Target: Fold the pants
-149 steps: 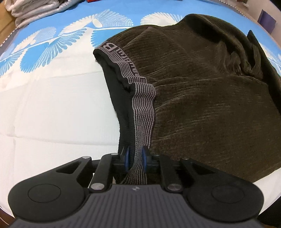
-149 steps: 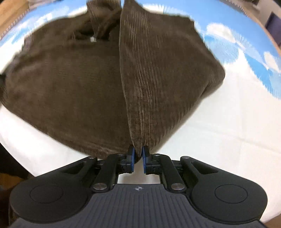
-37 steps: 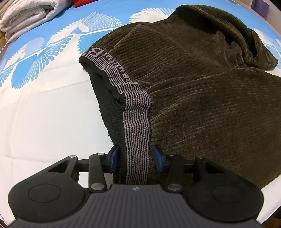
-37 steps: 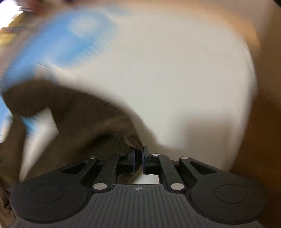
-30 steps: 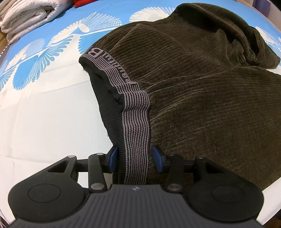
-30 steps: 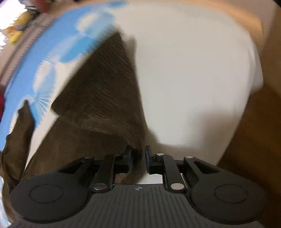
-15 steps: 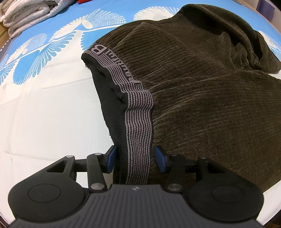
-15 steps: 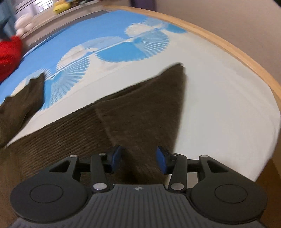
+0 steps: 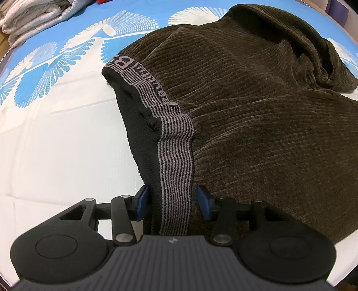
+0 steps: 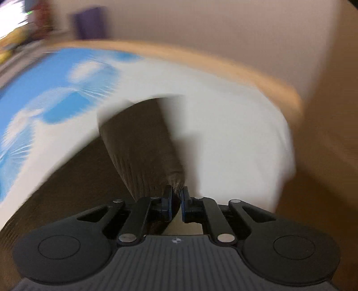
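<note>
Dark brown corduroy pants point(image 9: 257, 112) lie on a bed with a blue and white sheet point(image 9: 56, 138). Their grey striped waistband point(image 9: 176, 156) runs down between the fingers of my left gripper point(image 9: 172, 199), which is open around it. In the blurred right wrist view, my right gripper point(image 10: 176, 199) is shut on a corner of a pant leg point(image 10: 143, 145) near the bed's edge.
A pile of folded white and grey cloth point(image 9: 38, 15) lies at the far left of the bed. A wooden bed frame edge point(image 10: 223, 65) curves past the mattress, with a wall beyond it. A purple object point(image 10: 89, 22) stands far behind.
My left gripper stays open around the waistband and has barely moved. My right gripper, open half a second ago, has shut on the pant leg corner and is moving fast.
</note>
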Action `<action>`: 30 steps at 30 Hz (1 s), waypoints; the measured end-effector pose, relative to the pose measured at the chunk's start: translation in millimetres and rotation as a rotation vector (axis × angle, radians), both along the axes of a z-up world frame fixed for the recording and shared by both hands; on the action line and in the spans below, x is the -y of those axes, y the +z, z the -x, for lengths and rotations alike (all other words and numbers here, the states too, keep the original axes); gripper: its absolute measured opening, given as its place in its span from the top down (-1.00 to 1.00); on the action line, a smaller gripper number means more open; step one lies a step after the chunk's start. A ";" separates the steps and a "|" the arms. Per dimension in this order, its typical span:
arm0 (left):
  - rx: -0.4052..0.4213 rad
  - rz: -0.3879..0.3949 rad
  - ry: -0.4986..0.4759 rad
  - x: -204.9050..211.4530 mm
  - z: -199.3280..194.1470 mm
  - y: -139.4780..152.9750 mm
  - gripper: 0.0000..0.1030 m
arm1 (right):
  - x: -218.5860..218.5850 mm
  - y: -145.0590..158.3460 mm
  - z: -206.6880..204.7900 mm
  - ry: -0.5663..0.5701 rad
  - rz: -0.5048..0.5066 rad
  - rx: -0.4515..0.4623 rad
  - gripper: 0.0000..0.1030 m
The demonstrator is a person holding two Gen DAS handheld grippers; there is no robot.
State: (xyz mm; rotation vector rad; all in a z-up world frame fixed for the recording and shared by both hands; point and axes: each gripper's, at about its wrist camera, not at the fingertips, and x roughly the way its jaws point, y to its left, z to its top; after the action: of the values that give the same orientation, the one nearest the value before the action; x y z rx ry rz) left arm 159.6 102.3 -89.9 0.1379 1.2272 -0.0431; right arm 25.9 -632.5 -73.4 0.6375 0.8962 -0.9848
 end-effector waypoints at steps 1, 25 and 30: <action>0.000 0.000 0.002 -0.1 0.0 0.0 0.00 | 4.9 -5.8 9.9 -0.058 -0.050 0.015 0.86; 0.098 -0.060 0.033 -35.8 27.0 30.3 0.74 | -34.7 12.3 -27.4 0.197 -0.108 0.223 0.87; 0.034 -0.022 0.042 -51.1 39.4 27.0 0.74 | -51.4 18.2 -33.1 0.264 -0.115 0.224 0.87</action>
State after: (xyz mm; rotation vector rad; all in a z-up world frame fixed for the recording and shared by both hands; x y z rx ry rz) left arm 120.2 153.4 -62.9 0.1313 1.1964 0.0087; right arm 59.0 -581.1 -55.2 0.6923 0.8172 -0.6157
